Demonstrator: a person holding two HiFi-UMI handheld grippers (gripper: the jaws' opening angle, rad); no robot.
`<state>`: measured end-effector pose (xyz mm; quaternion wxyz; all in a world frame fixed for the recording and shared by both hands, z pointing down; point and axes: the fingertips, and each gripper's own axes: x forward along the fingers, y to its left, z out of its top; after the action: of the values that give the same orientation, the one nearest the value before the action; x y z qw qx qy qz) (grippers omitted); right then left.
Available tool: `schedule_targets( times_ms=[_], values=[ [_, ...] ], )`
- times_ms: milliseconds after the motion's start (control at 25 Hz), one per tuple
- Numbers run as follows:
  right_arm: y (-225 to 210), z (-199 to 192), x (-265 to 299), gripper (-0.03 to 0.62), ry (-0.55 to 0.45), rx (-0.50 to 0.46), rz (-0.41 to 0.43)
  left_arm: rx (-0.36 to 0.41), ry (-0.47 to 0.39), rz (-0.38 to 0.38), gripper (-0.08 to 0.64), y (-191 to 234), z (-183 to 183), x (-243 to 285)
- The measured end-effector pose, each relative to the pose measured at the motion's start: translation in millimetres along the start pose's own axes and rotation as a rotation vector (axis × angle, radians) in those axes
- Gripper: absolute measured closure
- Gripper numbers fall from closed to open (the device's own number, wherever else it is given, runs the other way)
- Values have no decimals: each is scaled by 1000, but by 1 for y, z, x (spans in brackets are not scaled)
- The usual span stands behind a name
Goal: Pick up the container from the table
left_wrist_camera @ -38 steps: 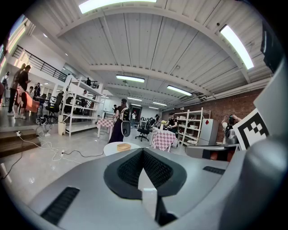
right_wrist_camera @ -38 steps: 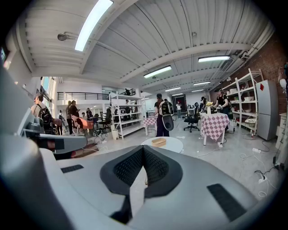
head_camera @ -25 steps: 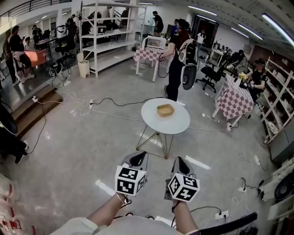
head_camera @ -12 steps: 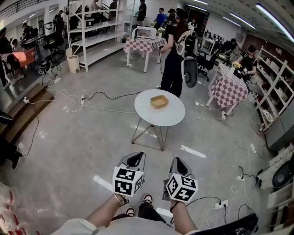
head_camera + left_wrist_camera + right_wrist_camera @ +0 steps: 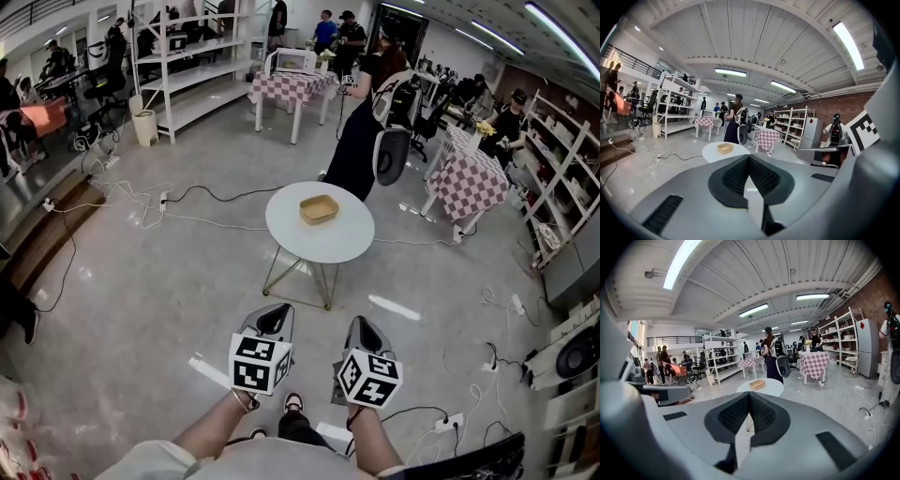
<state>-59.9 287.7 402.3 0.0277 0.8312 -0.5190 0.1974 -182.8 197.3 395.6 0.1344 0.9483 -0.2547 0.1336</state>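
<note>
Cables (image 5: 141, 202) trail across the floor at left. Left gripper (image 5: 272, 322): jaws closed, nothing between them. The container (image 5: 319, 209) sits on the round white table (image 5: 323, 246), well ahead of both grippers. Right gripper (image 5: 364, 328): jaws closed, empty. Just behind the table stand 1 person (image 5: 361, 141) and 1 office chair (image 5: 392, 155); a checkered table (image 5: 466, 183) stands farther right.

No words, brands or numbers can be read anywhere. The left cube (image 5: 260, 364) and right cube (image 5: 370, 379) bear only black-and-white marker squares.
</note>
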Motion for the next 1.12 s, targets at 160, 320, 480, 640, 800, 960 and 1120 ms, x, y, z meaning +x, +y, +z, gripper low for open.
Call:
schedule_targets(
  times_ms=[160,320,480,640,800,960,1120],
  values=[
    [-13,13,27,568,-1,-21,6,-1,-6,10,545,3,10,28],
    [-21,27,53,568,-10,-24,21,1,-17,24,544,8,23,53],
    [-25,36,74,568,-5,-19,34,0,-18,41,545,15,32,70],
    [-31,43,92,568,3,-15,45,-6,-11,54,543,21,37,88],
    [-41,47,111,568,15,-13,56,-15,-7,69,545,25,41,107],
    [-44,53,130,568,17,-14,62,-19,-9,80,545,34,46,121],
    [-46,62,149,568,12,-16,70,-20,-13,94,544,43,54,136]
  ],
)
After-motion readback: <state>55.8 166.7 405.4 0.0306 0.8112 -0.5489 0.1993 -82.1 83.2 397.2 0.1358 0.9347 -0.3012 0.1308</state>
